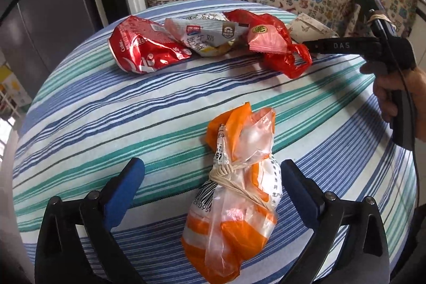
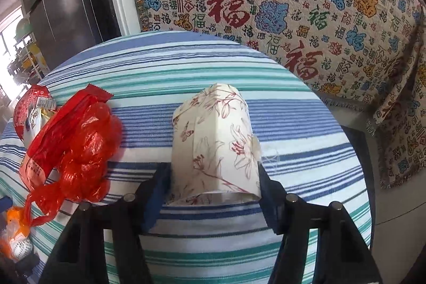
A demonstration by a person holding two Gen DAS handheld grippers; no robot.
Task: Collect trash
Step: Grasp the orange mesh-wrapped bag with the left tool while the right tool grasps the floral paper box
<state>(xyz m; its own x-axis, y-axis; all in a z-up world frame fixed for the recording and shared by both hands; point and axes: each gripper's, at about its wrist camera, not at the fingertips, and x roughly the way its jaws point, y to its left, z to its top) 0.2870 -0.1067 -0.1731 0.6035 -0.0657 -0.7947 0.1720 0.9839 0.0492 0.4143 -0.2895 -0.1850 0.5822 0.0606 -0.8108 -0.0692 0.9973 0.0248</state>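
The right gripper (image 2: pixel 213 172) has its jaws on either flank of a flattened paper carton printed with pink flowers and butterflies (image 2: pixel 215 143), lying on the blue, teal and white striped cloth (image 2: pixel 186 65); the pads look to be touching its sides, though whether they truly bite is hard to tell. To take it well, squeeze gently across the creased paper walls, which will buckle, then lift straight. The left gripper (image 1: pixel 213 185) stands wide apart astride a crinkly orange and clear plastic bundle tied with pale string (image 1: pixel 234 193), not pressing it. Further off lie a crushed red metal drink can (image 1: pixel 143 47), a grey-white foil snack wrapper (image 1: pixel 207 36) and a limp red plastic bag (image 2: pixel 77 145).
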